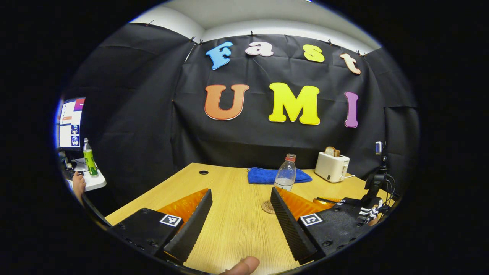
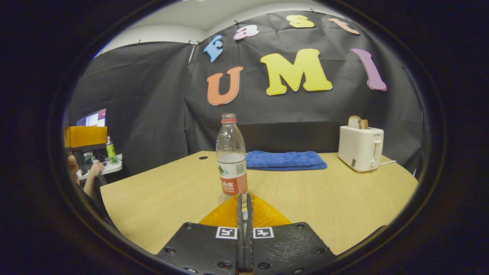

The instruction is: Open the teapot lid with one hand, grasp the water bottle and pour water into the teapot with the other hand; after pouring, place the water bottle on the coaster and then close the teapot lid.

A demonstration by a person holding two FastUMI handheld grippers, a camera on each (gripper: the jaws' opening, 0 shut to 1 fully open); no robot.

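Note:
A clear plastic water bottle (image 2: pixel 231 160) with a red cap and a little water stands upright on the wooden table (image 2: pixel 313 198). My right gripper (image 2: pixel 244 196) is shut with nothing between its fingers, and its tips are just short of the bottle's base. In the left gripper view the bottle (image 1: pixel 285 172) stands mid-table, beyond a round coaster (image 1: pixel 267 207) that the right-hand finger partly hides. My left gripper (image 1: pixel 241 191) is wide open over bare table, nearer than the coaster. The right gripper's body (image 1: pixel 365 210) lies at the right edge.
A folded blue towel (image 1: pixel 263 176) lies behind the bottle. A white toaster (image 1: pixel 331 166) holding toast stands at the back right, with a small camera stand (image 1: pixel 376 179) beside it. Past the table's left edge is a desk with a green bottle (image 1: pixel 89 157) and a monitor.

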